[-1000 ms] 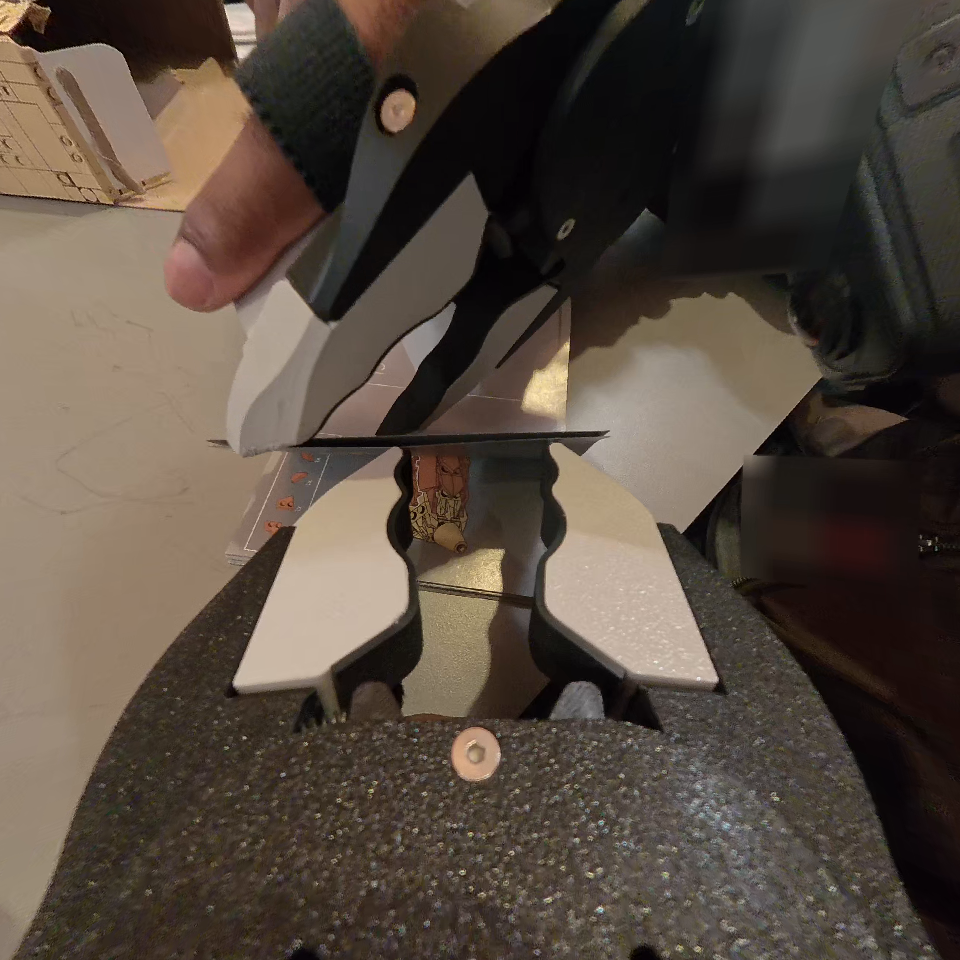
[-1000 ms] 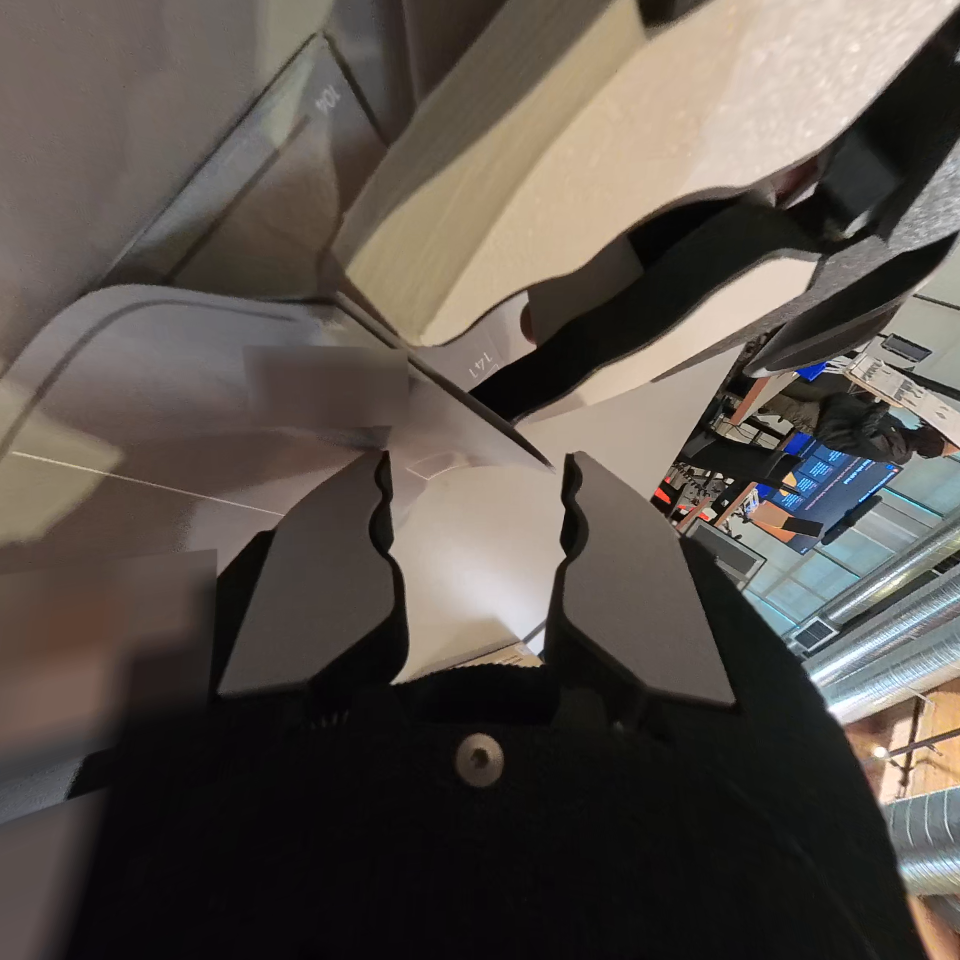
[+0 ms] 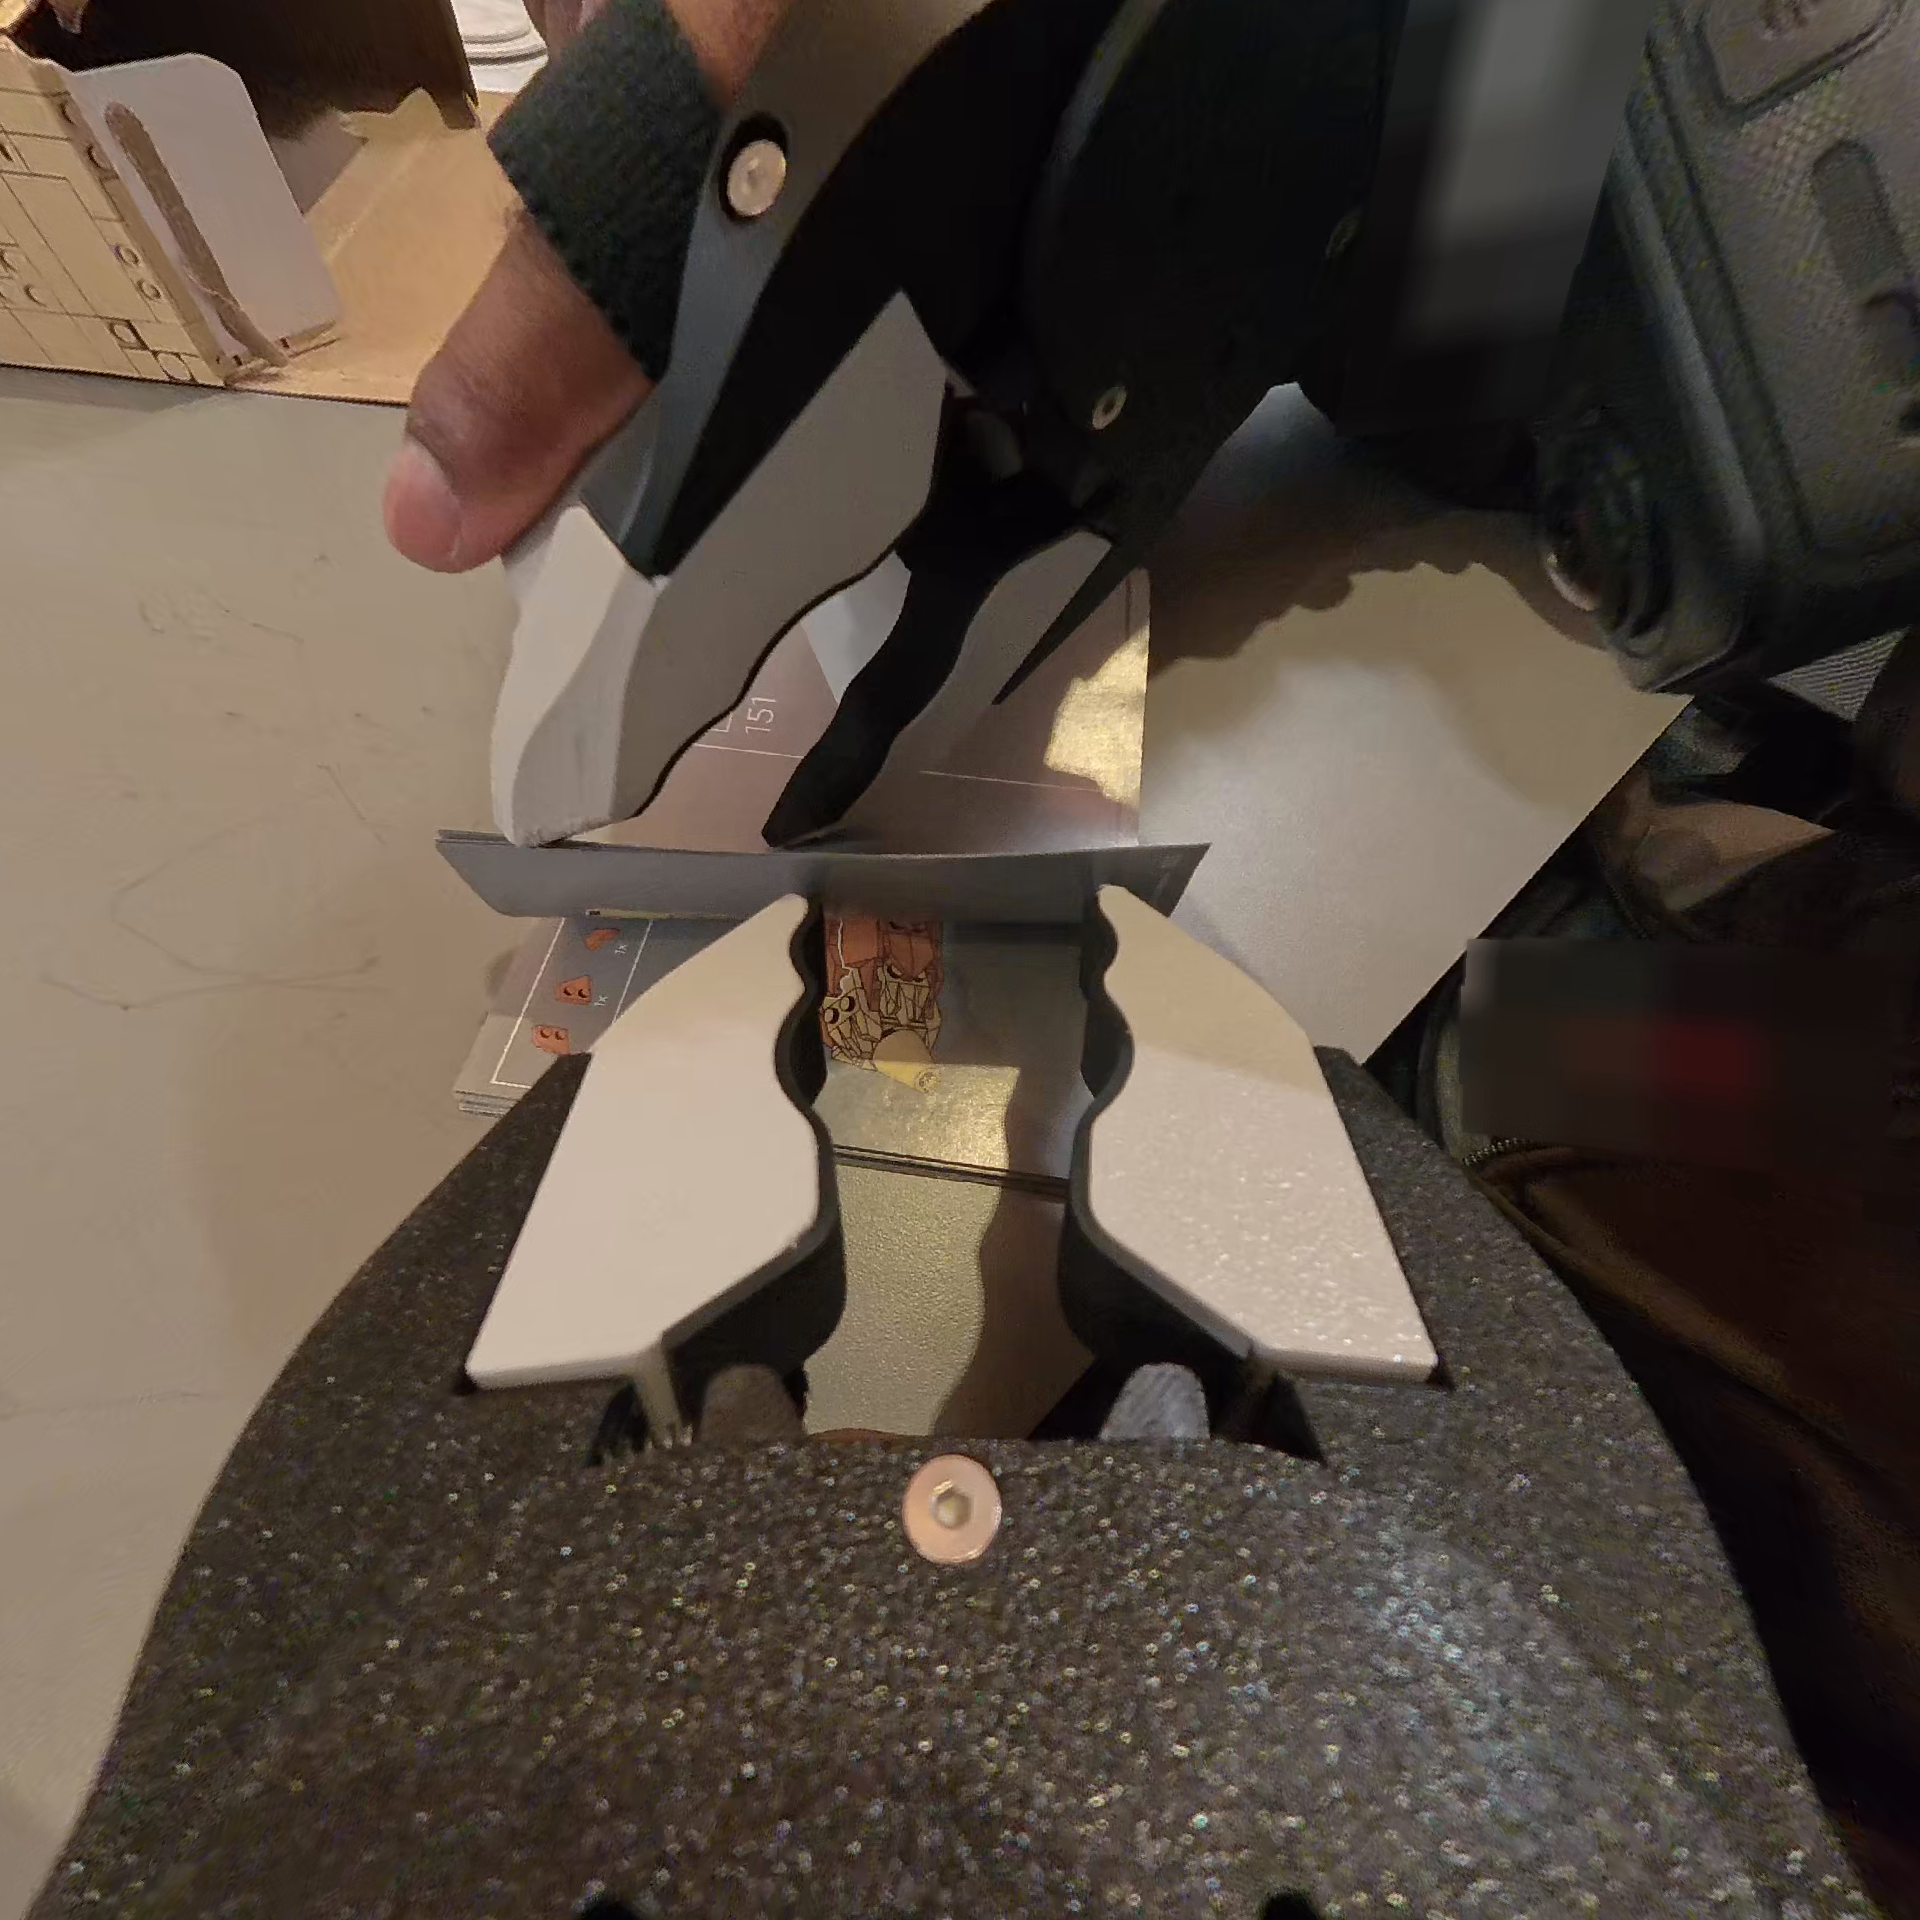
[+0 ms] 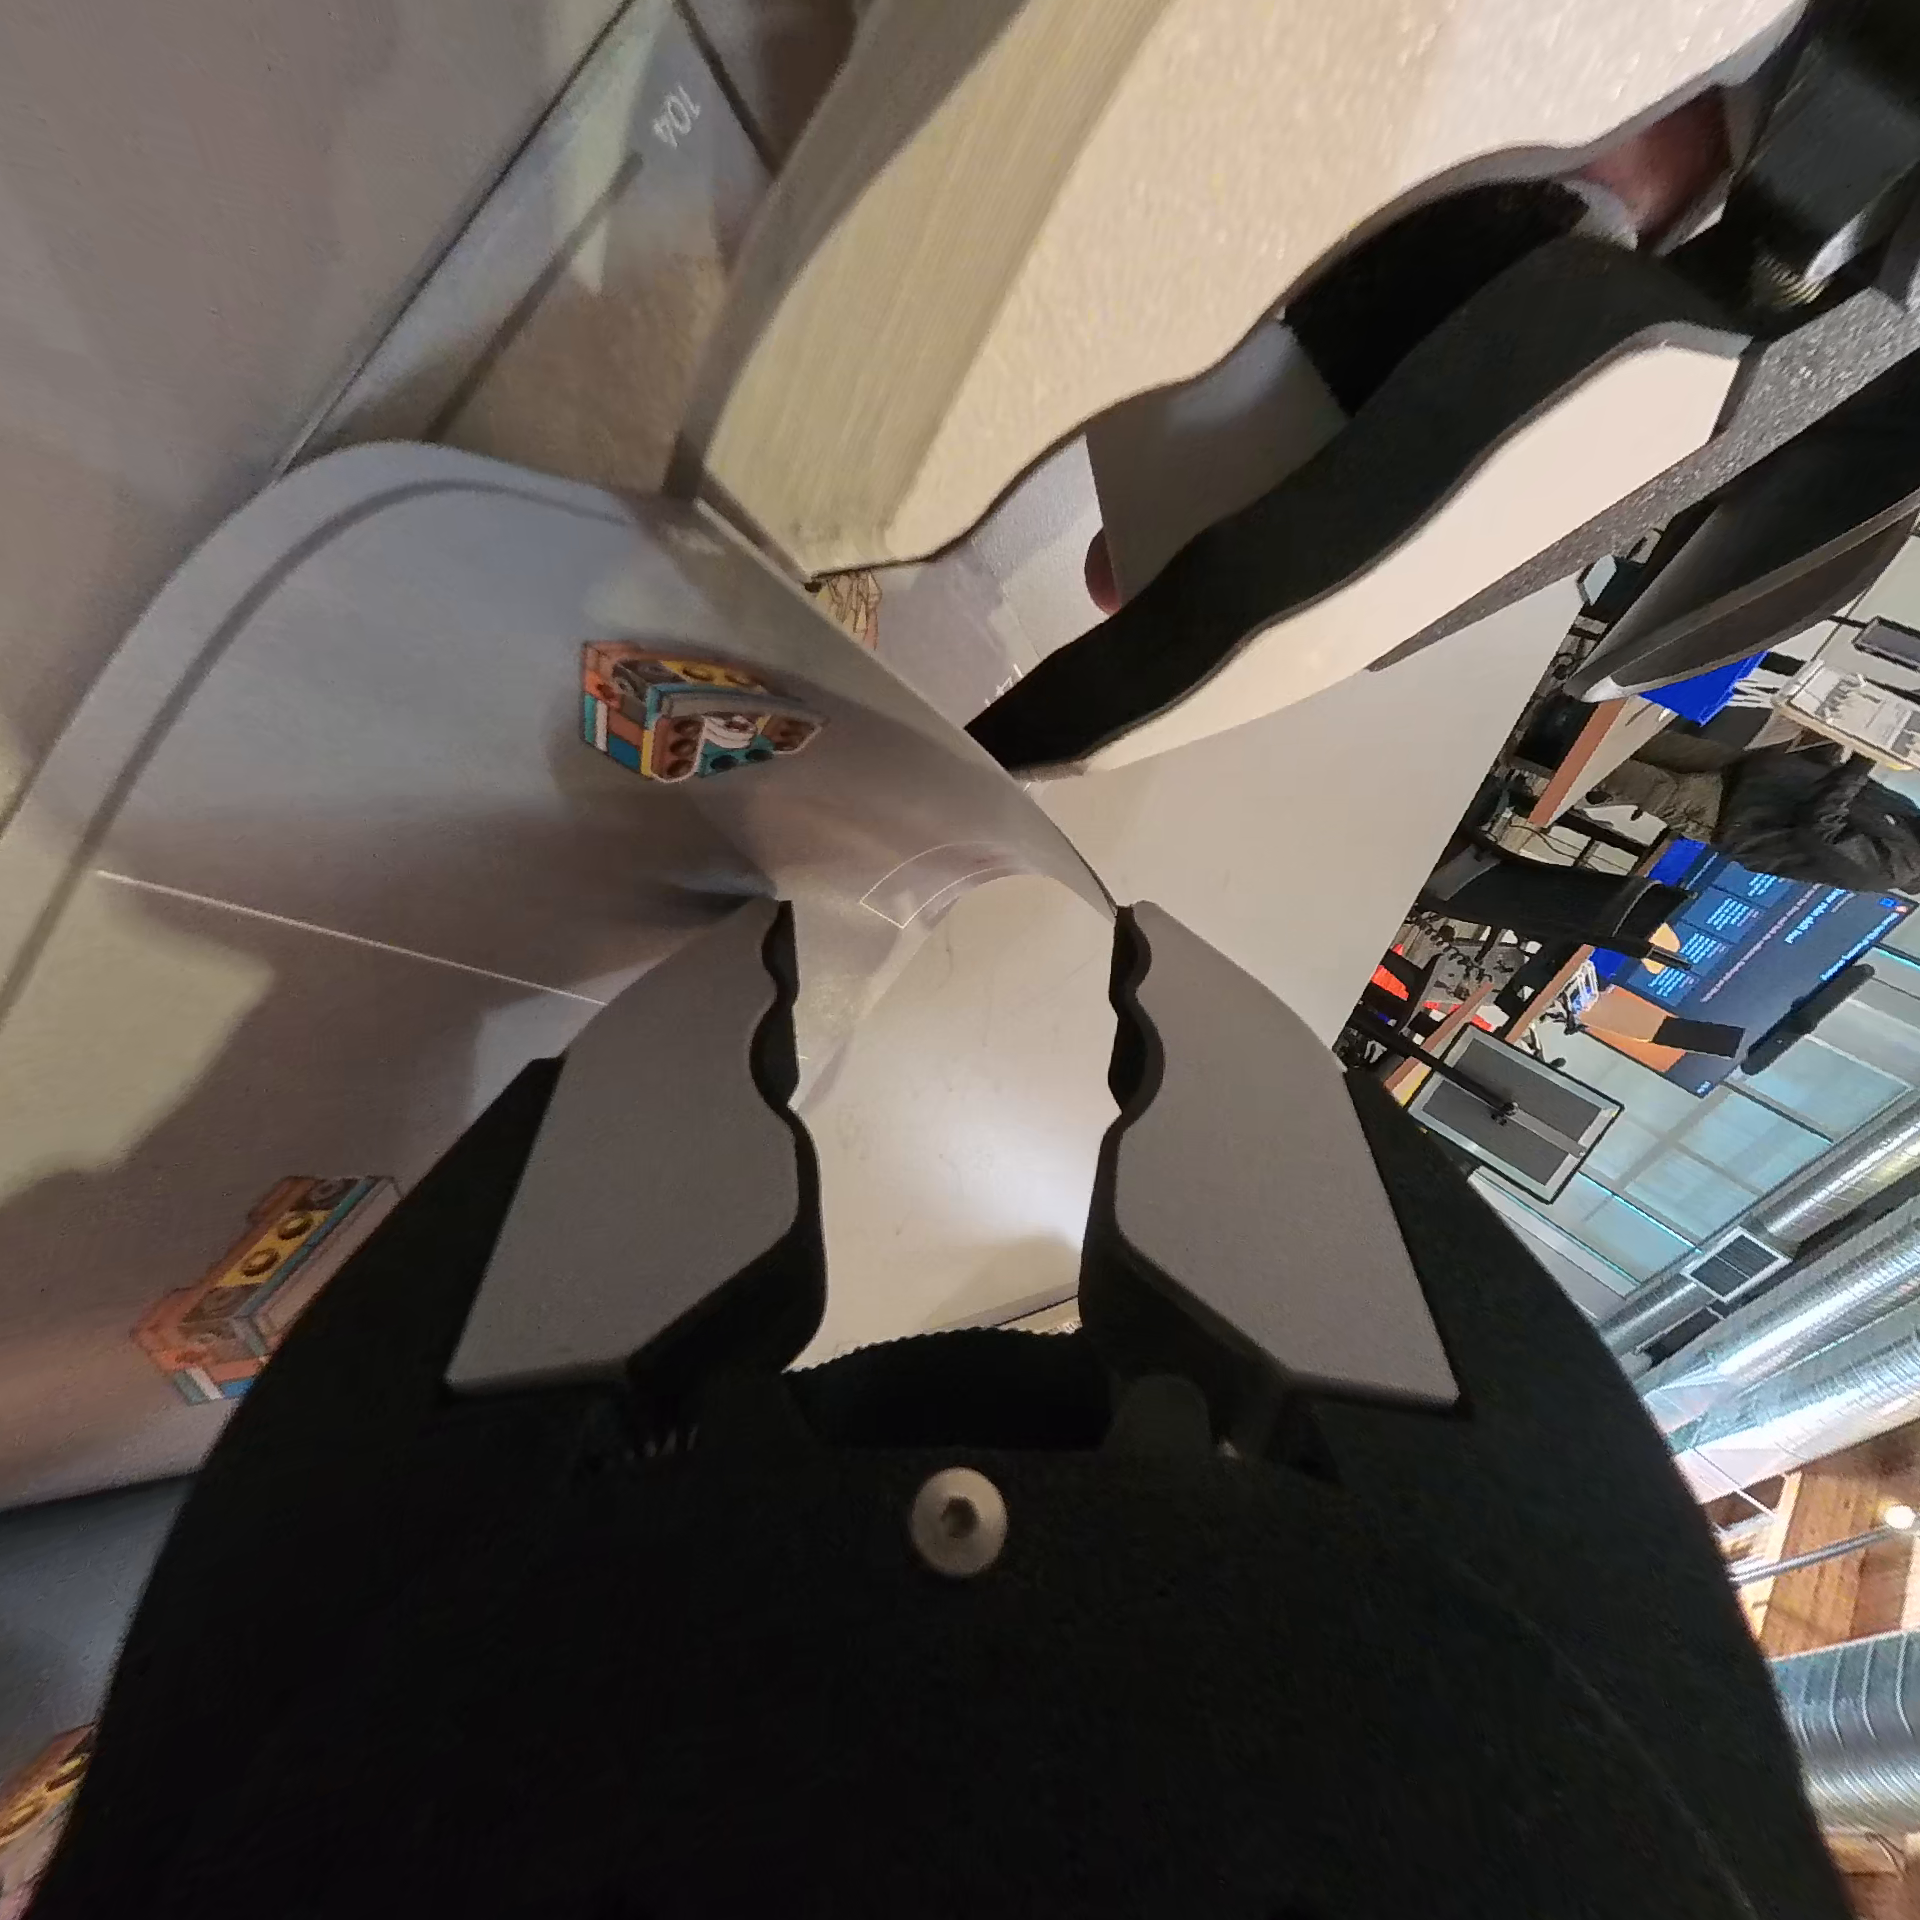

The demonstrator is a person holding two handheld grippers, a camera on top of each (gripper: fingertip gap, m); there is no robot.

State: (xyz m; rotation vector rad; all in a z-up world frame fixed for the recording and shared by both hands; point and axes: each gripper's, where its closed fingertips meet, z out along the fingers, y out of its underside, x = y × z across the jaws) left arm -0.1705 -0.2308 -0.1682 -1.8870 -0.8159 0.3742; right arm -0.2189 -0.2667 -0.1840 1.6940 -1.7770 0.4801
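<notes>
A grey building-instruction booklet (image 3: pixel 914 1122) lies open on the pale table (image 3: pixel 208 831). One page (image 3: pixel 821 883) is lifted, and its edge runs across just beyond my left gripper's tips. My left gripper (image 3: pixel 951 914) is open and empty, low over the booklet. My right gripper (image 3: pixel 665 826) reaches down from above, open, with both tips touching the lifted page's edge. In the right wrist view the page (image 4: pixel 416 727), printed with coloured brick pictures, curls up against my open right gripper (image 4: pixel 951 914). My left gripper (image 4: pixel 914 655) shows just behind it.
A person's thumb (image 3: pixel 488 457) rests on the right gripper's finger. A cardboard box (image 3: pixel 104 208) stands at the table's far left. A dark bag (image 3: pixel 1714 1299) lies to the right. The right wrist view shows a room with a screen (image 4: pixel 1714 935) and metal ducts (image 4: pixel 1766 1299).
The page has been lifted and curled further, so its printed brick pictures now show in the right wrist view. Both grippers remain open.
</notes>
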